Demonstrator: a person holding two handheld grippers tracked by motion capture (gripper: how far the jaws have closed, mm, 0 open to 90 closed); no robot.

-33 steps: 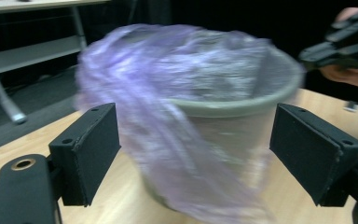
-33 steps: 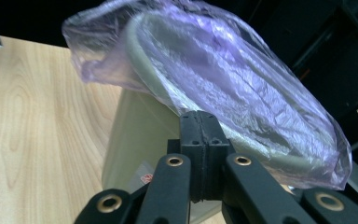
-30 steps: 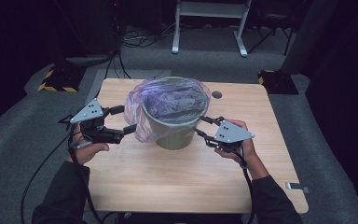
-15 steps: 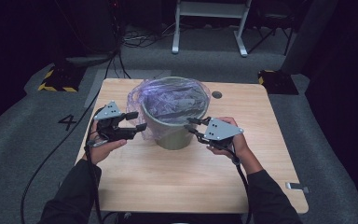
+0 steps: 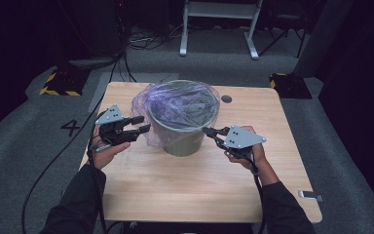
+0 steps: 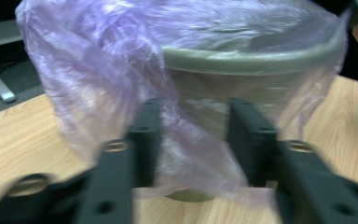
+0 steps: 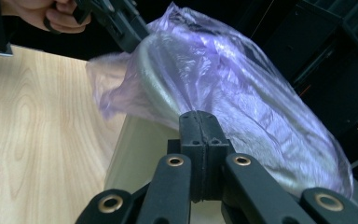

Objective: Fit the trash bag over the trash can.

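dark studio lab, floor cables (image 5: 141, 41), hazard-striped blocks (image 5: 58, 84)

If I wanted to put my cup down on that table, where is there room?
The wide bare strip of table between the person's forearms, in front of the bin. It is crowded beside the bin, where the left gripper and right gripper flank the purple bag.

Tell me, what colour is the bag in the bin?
The plastic bag is see-through purple, clearest in the left gripper view.

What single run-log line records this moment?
left tongs: open, beside purple bag | right tongs: shut at bin side, grip on bag unclear | table: wooden
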